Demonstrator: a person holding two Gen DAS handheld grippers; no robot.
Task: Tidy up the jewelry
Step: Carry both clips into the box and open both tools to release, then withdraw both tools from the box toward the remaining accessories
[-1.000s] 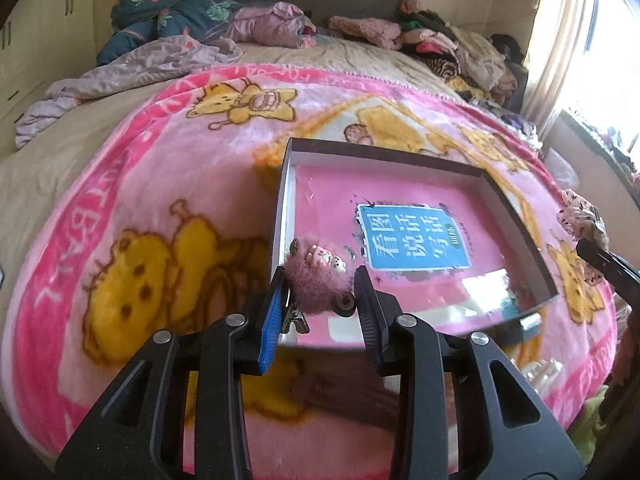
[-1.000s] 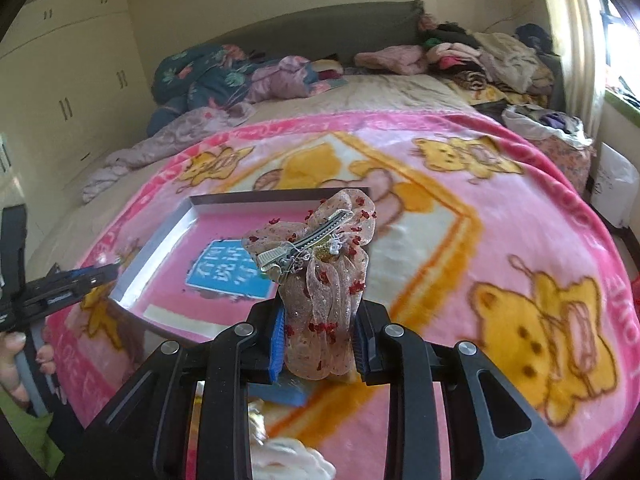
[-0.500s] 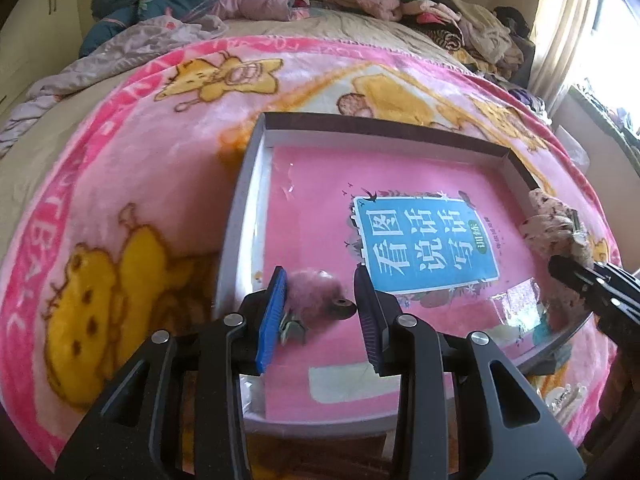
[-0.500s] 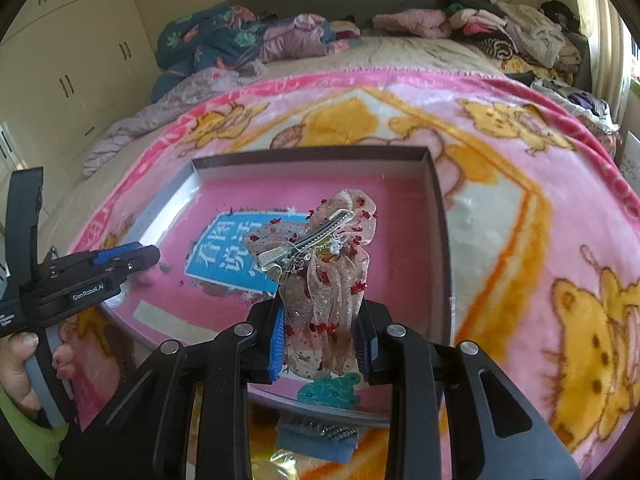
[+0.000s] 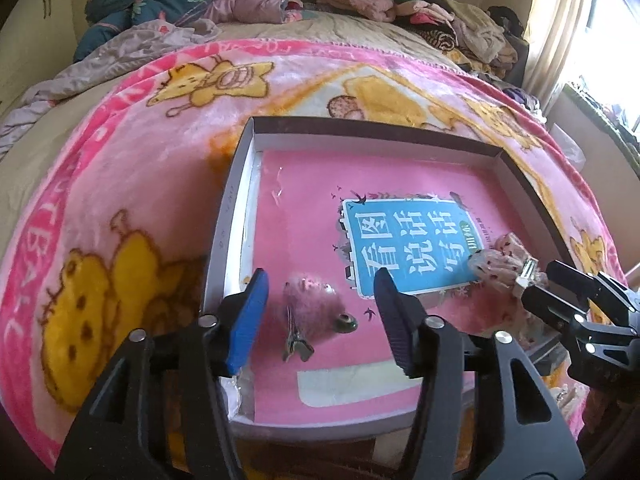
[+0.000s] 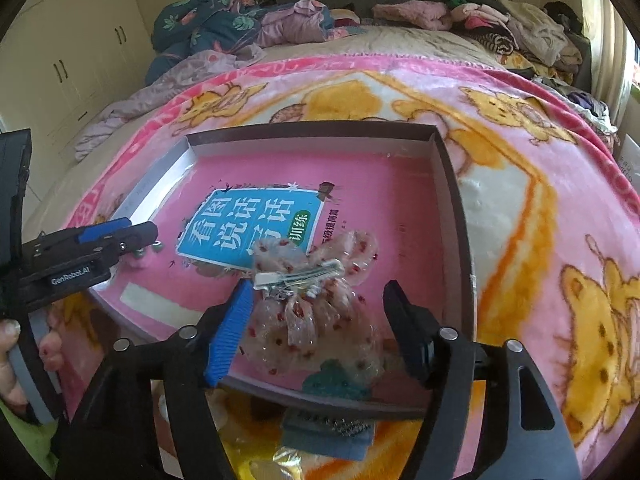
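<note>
A shallow box (image 5: 372,130) (image 6: 452,184) with a pink book inside lies on the pink blanket. My left gripper (image 5: 318,316) is open over its near left corner. A fuzzy pink hair clip (image 5: 314,312) lies on the book between the fingers, free of both. My right gripper (image 6: 316,320) is open over the box's near right part. A sheer bow clip with red dots (image 6: 310,300) lies between its fingers, also seen in the left wrist view (image 5: 506,264). The left gripper shows in the right wrist view (image 6: 136,240).
The pink bear-print blanket (image 5: 120,184) covers the bed. Clothes are piled along the far edge (image 6: 480,20). A teal hair piece (image 6: 332,380) and a comb-like clip (image 6: 328,426) lie by the box's near wall. Cupboards (image 6: 68,64) stand at left.
Both grippers moved over the box and opened. The fuzzy pink clip and the sheer bow clip were let go and now lie on the book inside.
</note>
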